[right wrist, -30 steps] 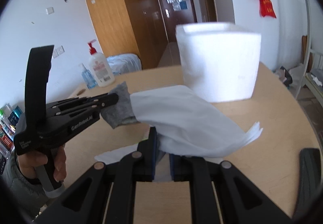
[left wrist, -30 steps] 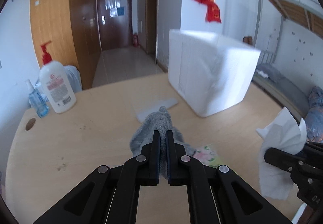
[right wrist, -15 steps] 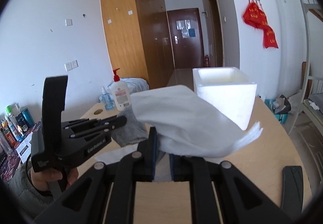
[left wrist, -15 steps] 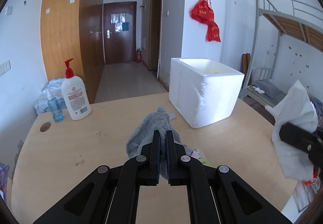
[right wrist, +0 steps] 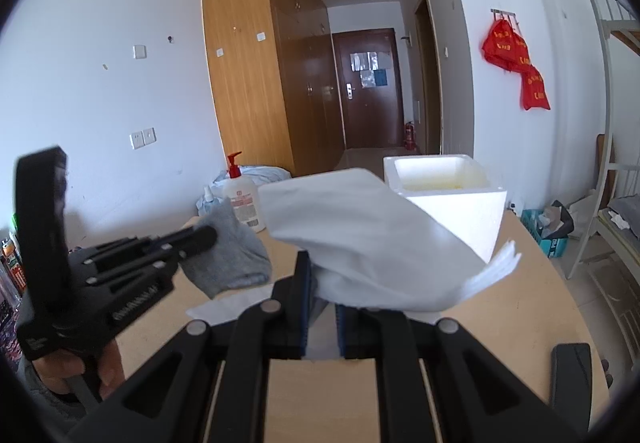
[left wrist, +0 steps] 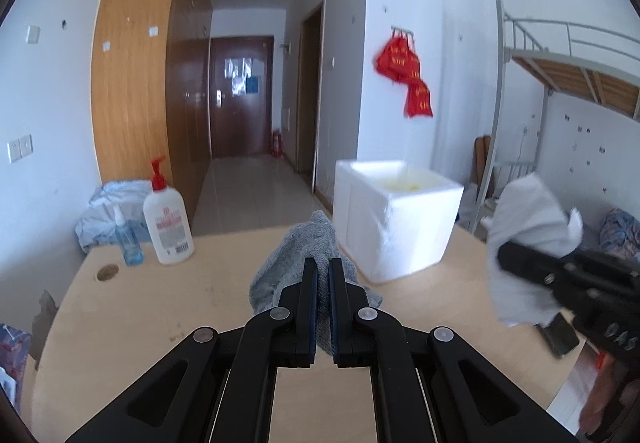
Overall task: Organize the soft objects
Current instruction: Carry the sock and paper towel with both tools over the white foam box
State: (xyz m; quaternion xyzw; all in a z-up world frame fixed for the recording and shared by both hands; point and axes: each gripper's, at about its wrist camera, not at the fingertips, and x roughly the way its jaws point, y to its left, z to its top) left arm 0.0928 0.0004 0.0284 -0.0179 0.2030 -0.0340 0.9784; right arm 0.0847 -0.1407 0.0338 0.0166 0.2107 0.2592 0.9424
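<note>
My left gripper (left wrist: pixel 323 263) is shut on a grey knitted cloth (left wrist: pixel 296 255), held in the air above the wooden table (left wrist: pixel 160 307). From the right wrist view the same grey cloth (right wrist: pixel 228 259) hangs from the left gripper (right wrist: pixel 208 233) on the left. My right gripper (right wrist: pixel 322 261) is shut on a white folded tissue (right wrist: pixel 360 235) that drapes over its fingers; in the left wrist view that tissue (left wrist: pixel 528 231) is at the right. An open white foam box (left wrist: pixel 396 215) stands on the table beyond both grippers, also seen as foam box (right wrist: pixel 452 199).
A white pump bottle (left wrist: pixel 168 219) and a small blue bottle (left wrist: pixel 128 239) stand at the table's far left corner. A flat white sheet (right wrist: pixel 228 307) lies on the table under the grippers. A dark phone (left wrist: pixel 558 335) rests near the right edge. A hand (right wrist: pixel 76 371) holds the left gripper.
Both grippers rose with their cloths, so the table and foam box now sit lower and farther in view. The left one kept moving; the right one slowed to a stop.
</note>
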